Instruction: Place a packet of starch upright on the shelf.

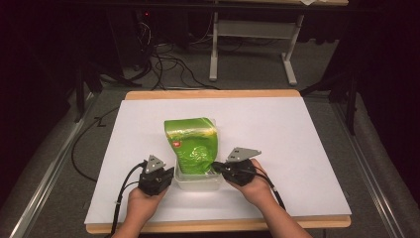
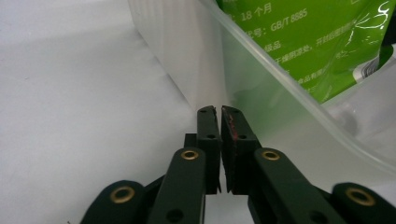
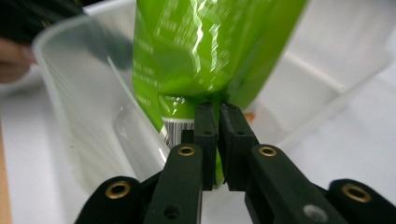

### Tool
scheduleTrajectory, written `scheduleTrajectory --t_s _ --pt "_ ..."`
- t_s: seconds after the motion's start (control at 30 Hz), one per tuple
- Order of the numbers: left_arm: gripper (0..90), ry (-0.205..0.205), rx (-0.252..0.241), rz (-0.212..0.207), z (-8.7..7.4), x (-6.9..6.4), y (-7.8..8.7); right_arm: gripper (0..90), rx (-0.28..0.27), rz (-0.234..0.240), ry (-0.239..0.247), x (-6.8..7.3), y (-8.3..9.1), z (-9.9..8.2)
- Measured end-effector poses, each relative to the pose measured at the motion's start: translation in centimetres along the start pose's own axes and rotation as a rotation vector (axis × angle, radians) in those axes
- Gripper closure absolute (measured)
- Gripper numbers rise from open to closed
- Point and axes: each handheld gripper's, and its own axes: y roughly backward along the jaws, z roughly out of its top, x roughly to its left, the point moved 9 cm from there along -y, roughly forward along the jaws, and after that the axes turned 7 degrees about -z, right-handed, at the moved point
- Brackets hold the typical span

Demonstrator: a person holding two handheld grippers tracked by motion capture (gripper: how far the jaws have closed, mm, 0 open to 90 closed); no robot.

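Note:
A green printed pouch (image 1: 193,141) lies on the white table with its near end inside a clear plastic container (image 1: 198,184). My right gripper (image 1: 216,166) comes in from the right and is shut on the pouch's near corner; in the right gripper view (image 3: 217,107) green film (image 3: 201,51) shows pinched between the jaws, above the container (image 3: 74,93). My left gripper (image 1: 171,173) sits at the container's left side. In the left gripper view its jaws (image 2: 218,112) stand almost together with nothing between them, tips close to the container's wall (image 2: 187,56), with the pouch (image 2: 299,42) behind it.
A white sheet (image 1: 277,139) covers the wooden tabletop, with bare room to the left, right and far side of the pouch. Beyond the table stand a desk frame (image 1: 292,64) and loose cables (image 1: 168,64) on the floor.

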Motion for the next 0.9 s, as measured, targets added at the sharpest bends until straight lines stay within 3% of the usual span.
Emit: scheduleTrajectory --t_s 0.1,0.13,0.17,0.2,0.27,0.47,0.63,0.7,0.77,0.8,0.9 --pt "83.1 0.000 -0.002 -0.003 0.0 0.0 0.1 81.7 -0.043 -0.010 -0.031 -0.7 1.1 0.6" --pt "82.4 0.000 -0.004 -0.002 0.0 0.0 0.1 75.3 -0.094 -0.014 -0.073 -1.4 2.2 1.5" --pt "82.4 0.002 -0.005 0.001 0.0 0.0 0.2 75.3 -0.094 -0.014 -0.073 -1.4 2.2 1.5" --pt "79.7 0.011 -0.009 0.007 0.0 0.2 0.2 65.9 -0.144 -0.014 -0.109 -1.8 2.7 2.5" --pt "74.6 0.012 -0.006 0.011 0.0 0.3 0.3 58.2 -0.171 -0.034 -0.128 -2.1 2.6 3.3" --pt "64.2 0.048 -0.036 0.043 0.2 0.7 0.7 50.9 -0.223 -0.012 -0.177 -2.4 1.3 5.9" --pt "61.7 0.061 -0.036 0.052 0.0 0.4 0.9 52.1 -0.224 0.009 -0.205 -2.2 0.0 8.3" --pt "61.5 0.062 -0.036 0.052 0.0 0.4 0.9 52.6 -0.221 0.012 -0.211 -2.2 -0.2 8.4" --pt "61.3 0.062 -0.035 0.051 0.0 0.4 0.9 60.5 -0.214 0.036 -0.223 -2.1 -0.4 8.5" --pt "61.3 0.060 -0.034 0.051 0.0 0.4 0.9 68.7 -0.210 0.039 -0.205 -1.8 -0.3 8.5" --pt "61.4 0.058 -0.033 0.050 0.0 0.4 0.9 76.3 -0.213 0.044 -0.186 -1.5 0.1 8.3"
